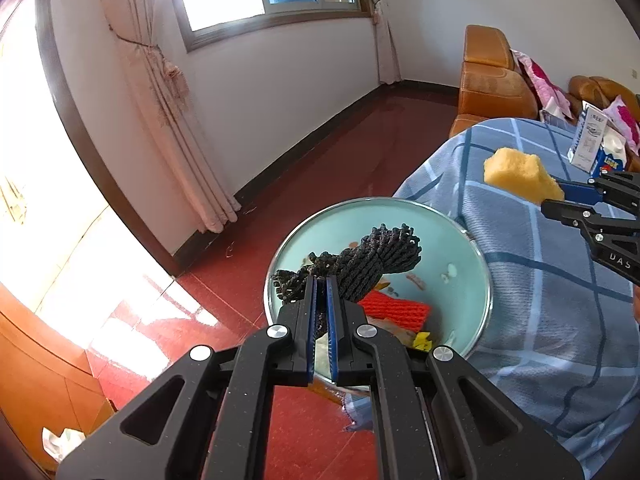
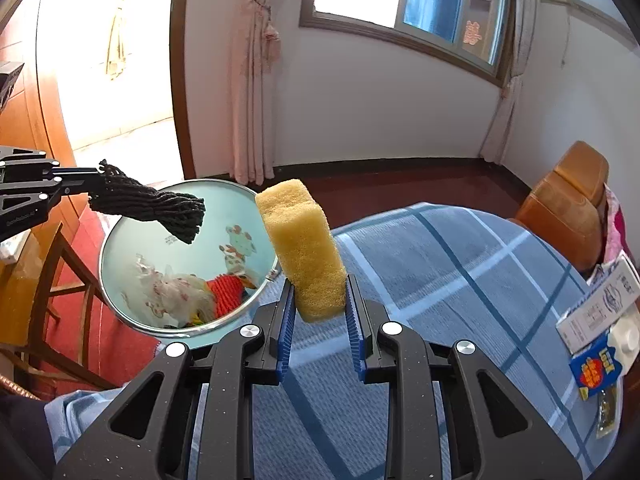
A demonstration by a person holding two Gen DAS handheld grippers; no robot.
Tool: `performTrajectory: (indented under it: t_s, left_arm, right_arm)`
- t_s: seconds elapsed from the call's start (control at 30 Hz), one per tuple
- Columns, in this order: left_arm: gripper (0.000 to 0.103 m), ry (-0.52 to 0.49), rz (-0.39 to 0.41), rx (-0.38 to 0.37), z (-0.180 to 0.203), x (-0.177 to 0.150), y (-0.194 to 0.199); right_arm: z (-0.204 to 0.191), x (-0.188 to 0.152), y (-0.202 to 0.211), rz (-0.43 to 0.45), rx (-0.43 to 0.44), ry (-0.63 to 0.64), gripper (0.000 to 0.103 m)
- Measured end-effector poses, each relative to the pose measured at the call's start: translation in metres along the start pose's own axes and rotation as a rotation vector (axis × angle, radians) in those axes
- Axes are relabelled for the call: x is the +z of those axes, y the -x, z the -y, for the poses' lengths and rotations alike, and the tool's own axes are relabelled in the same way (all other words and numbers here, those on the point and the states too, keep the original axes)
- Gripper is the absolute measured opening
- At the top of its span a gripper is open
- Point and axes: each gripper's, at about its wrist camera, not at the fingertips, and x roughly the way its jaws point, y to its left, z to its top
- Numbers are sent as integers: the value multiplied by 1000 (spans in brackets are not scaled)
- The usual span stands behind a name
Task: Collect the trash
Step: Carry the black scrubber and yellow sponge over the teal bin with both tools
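Two claws loaded: left claw (image 1: 321, 280) grips black knitted mesh bundle (image 1: 360, 264) over round teal bin (image 1: 476, 256); right claw (image 2: 319, 280) pinches yellow sponge block (image 2: 304, 240); release next.

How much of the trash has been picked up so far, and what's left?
Done: a red knit piece and crumpled wrappers already lie in the teal bin. In hand: the left gripper holds a black mesh bundle over the bin; the right gripper holds a yellow sponge. Left: a milk carton and white box on the checked cloth.
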Motion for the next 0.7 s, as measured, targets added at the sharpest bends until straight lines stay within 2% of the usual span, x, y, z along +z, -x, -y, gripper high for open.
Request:
performTrajectory:
  t_s: [0.7]
  left_arm:
    - [4,37,-16,25,-22,-12,-6]
  right_arm:
    - [-28,18,-16,2,36,66,25]
